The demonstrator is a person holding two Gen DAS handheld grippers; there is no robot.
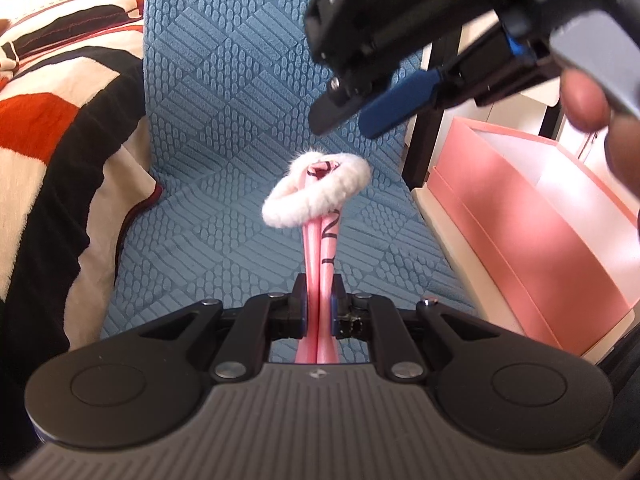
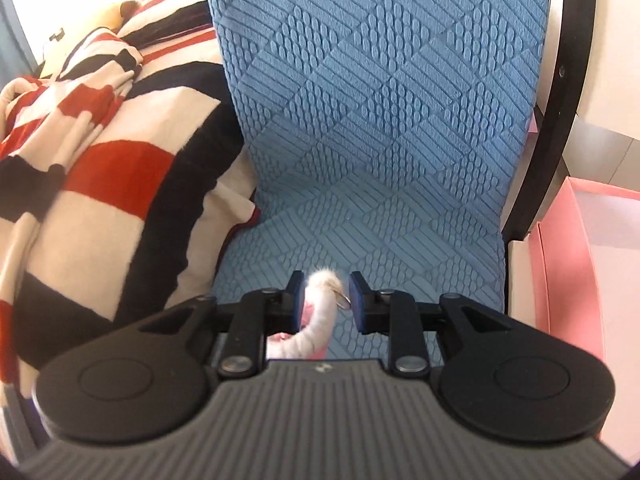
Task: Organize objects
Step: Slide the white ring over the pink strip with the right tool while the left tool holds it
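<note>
My left gripper [image 1: 318, 285] is shut on a folded pink band [image 1: 320, 248] with black lettering, which sticks out ahead over the blue seat. A white fluffy hair tie [image 1: 316, 190] is looped round the band's far end. My right gripper [image 1: 348, 120] hangs just above that hair tie, its blue-padded fingers slightly apart and clear of it. In the right wrist view the fluffy hair tie [image 2: 320, 300] shows below the right gripper [image 2: 326, 282], in the gap between the pads. It has a small metal ring on it. Neither pad presses on it.
A blue textured chair cushion [image 1: 224, 112] fills the middle. A red, black and cream striped blanket [image 1: 52, 152] lies on the left. An open pink box [image 1: 560, 216] stands to the right beyond the black chair frame [image 1: 424, 136]. A person's fingers [image 1: 584, 100] hold the right gripper.
</note>
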